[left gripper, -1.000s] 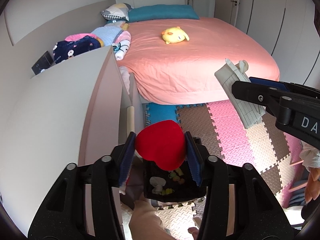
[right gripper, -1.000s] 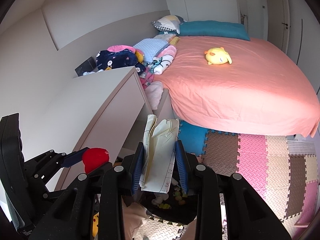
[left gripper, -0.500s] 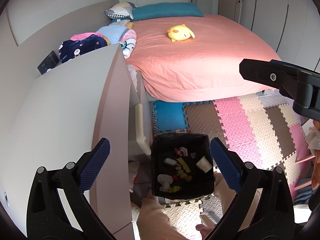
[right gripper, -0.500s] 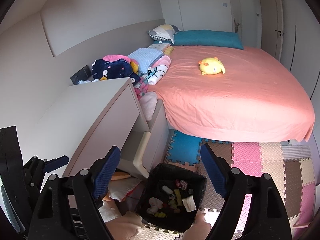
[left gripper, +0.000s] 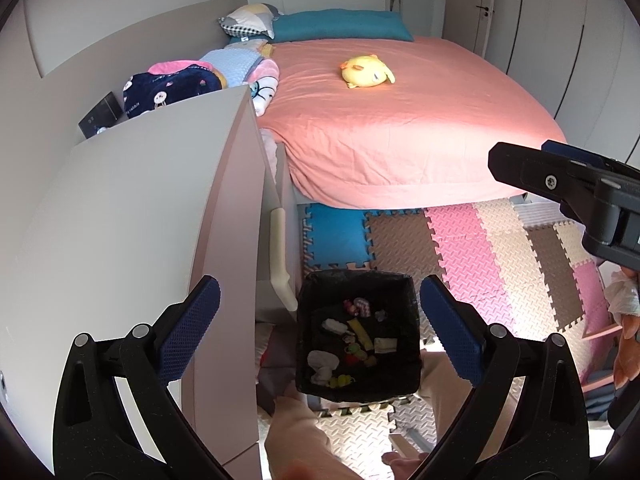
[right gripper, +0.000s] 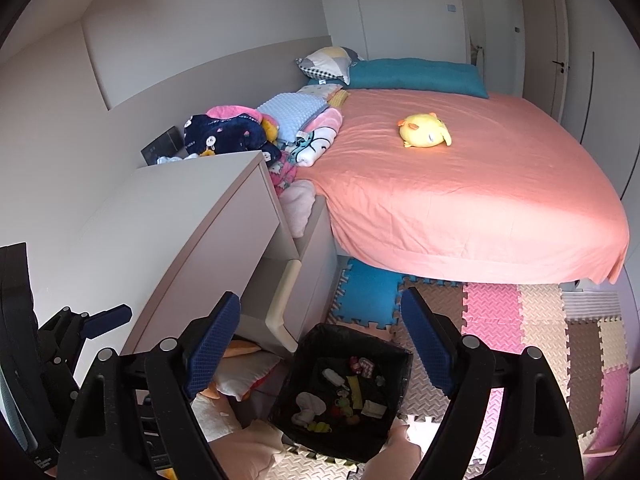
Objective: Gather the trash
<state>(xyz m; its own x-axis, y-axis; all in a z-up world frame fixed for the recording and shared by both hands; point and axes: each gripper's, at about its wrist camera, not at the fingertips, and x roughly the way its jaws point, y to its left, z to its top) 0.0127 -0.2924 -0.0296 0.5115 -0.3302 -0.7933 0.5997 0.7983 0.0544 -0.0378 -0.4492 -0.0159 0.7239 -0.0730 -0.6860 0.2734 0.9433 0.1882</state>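
A black-lined trash bin stands on the floor mats beside the white desk, with several small bits of trash in its bottom. It also shows in the right wrist view. My left gripper is open and empty, held above the bin. My right gripper is open and empty, also above the bin. The right gripper's body shows at the right edge of the left wrist view.
A white desk stands at the left with a drawer unit under it. A bed with a pink sheet and a yellow plush lies behind. Coloured foam mats cover the floor. Folded clothes lie beside the bed.
Both grippers have opened. The red object left the left gripper and the folded paper left the right gripper. Both grippers have risen above the bin.
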